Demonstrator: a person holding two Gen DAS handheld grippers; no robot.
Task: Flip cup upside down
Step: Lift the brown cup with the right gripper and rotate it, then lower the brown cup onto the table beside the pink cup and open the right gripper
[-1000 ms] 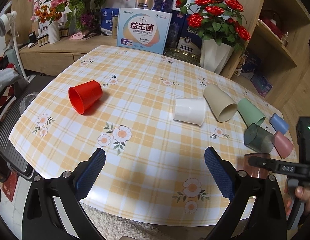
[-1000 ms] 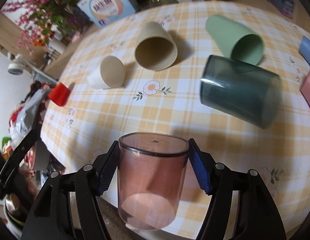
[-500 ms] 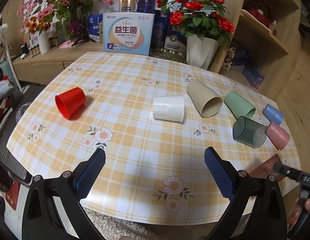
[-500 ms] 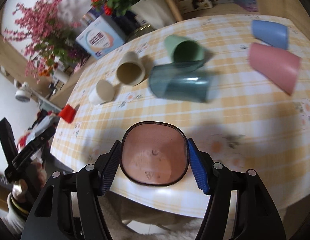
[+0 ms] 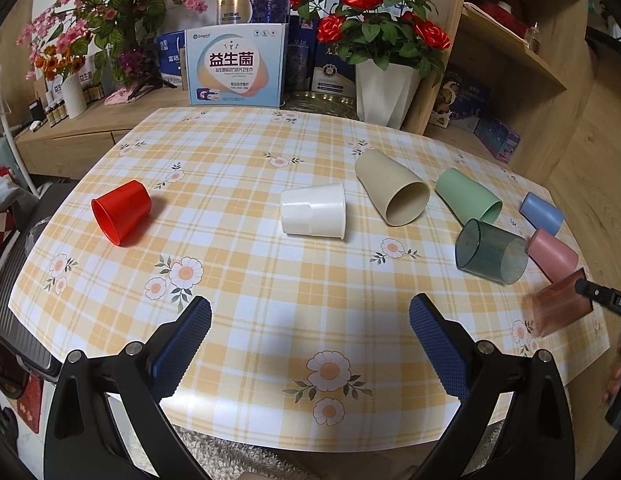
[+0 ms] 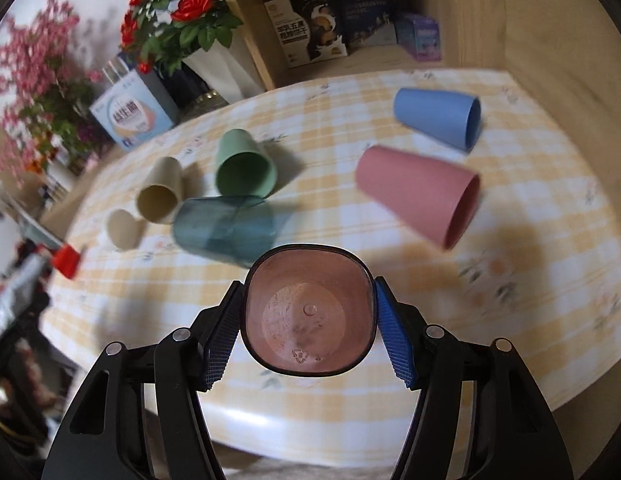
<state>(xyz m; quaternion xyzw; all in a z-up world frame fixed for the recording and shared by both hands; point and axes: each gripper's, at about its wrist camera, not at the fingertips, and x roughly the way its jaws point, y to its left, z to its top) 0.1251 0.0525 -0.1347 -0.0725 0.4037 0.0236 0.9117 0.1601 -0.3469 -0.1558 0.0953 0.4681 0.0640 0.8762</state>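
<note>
My right gripper (image 6: 308, 330) is shut on a translucent reddish-brown cup (image 6: 308, 312), held above the table's near right edge with its closed base facing the camera. The same cup (image 5: 560, 312) shows blurred at the right of the left wrist view, tilted above the table. My left gripper (image 5: 310, 336) is open and empty over the front of the table.
Several cups lie on their sides on the checked tablecloth (image 5: 250, 272): red (image 5: 120, 212), white (image 5: 314, 216), beige (image 5: 392, 194), green (image 5: 466, 196), dark teal (image 5: 490, 256), blue (image 6: 438, 122), pink (image 6: 420, 194). A white vase of roses (image 5: 384, 92) and a box (image 5: 236, 70) stand behind.
My right gripper has turned the reddish-brown cup over from side-on to base toward the camera and swung to the right. The left gripper has pulled back a little and stays open.
</note>
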